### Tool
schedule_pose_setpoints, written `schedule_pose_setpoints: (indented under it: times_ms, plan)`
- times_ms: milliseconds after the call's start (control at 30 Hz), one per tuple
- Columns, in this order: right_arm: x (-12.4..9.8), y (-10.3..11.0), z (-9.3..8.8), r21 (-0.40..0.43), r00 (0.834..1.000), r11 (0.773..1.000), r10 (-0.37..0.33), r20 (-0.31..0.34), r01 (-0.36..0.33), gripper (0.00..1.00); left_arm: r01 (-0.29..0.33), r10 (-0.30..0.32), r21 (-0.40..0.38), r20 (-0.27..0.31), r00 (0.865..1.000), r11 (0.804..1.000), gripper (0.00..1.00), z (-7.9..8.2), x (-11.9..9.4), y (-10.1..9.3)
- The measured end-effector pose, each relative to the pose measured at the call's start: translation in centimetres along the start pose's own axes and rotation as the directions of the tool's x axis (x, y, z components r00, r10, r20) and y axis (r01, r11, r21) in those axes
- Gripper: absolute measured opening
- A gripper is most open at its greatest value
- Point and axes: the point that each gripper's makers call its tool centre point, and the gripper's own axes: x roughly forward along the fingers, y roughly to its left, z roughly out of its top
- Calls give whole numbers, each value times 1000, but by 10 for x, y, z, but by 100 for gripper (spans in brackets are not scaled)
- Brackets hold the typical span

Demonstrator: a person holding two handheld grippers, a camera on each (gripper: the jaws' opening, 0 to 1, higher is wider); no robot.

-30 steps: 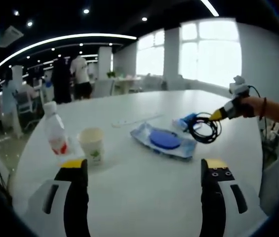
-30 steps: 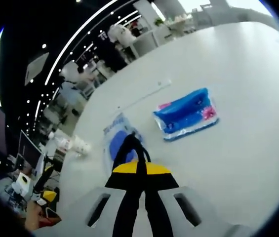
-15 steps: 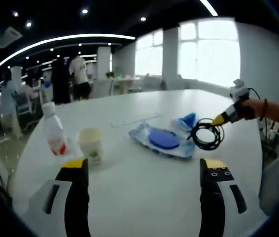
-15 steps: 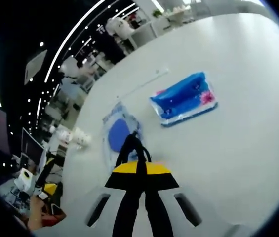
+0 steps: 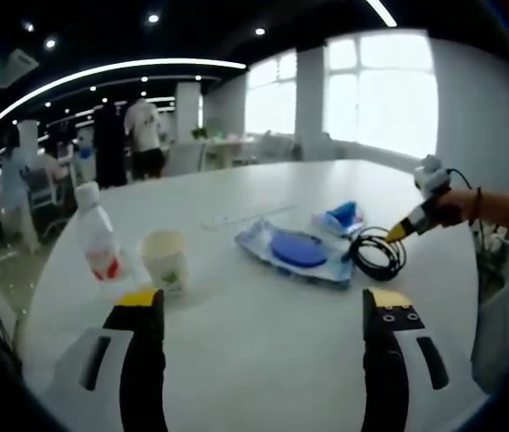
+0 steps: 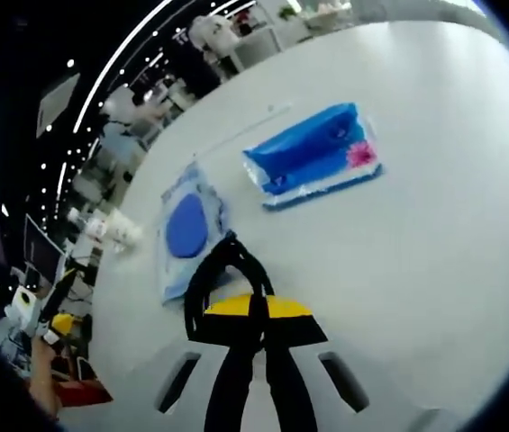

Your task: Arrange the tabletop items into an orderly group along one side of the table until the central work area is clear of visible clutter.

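My right gripper (image 6: 252,304) is shut on a coil of black cable (image 6: 196,281). In the left gripper view the black cable (image 5: 378,256) hangs low at the table surface just right of a clear bag holding a blue disc (image 5: 297,249), with the right gripper (image 5: 397,229) above it. A blue tissue pack (image 5: 340,217) lies behind the bag. A paper cup (image 5: 166,261) and a plastic bottle (image 5: 99,243) stand at the left. My left gripper (image 5: 260,310) is open and holds nothing, near the table's front edge.
The white table (image 5: 263,360) is bare in front of my left jaws. In the right gripper view the blue pack (image 6: 313,155) and disc bag (image 6: 185,229) lie ahead. People stand far behind the table. A thin white strip (image 5: 245,219) lies further back.
The right gripper has carried the cable coil down and closer to the disc bag, to the table surface. My left gripper has stayed put.
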Motion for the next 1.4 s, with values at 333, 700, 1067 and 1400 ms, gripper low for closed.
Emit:
schedule_pose_setpoints:
  times_ms: [333, 700, 1067, 1400]
  plan:
    - [7, -17, 0, -139, 991, 982, -130, 0, 129, 3, -6, 6, 1, -5, 1000, 1000, 88, -1, -1, 1]
    - [14, -30, 7, -264, 982, 947, -188, 8, 184, 7, -6, 6, 10, -8, 1000, 1000, 88, -3, 0, 2]
    - [3, -21, 31, -234, 974, 950, -181, 137, 209, 60, -11, 11, 15, -1, 1000, 1000, 98, 0, 0, 4]
    - [-8, 3, 41, -178, 975, 971, -128, 184, 161, 88, -11, 11, 15, -3, 1000, 1000, 99, 3, 1, 3]
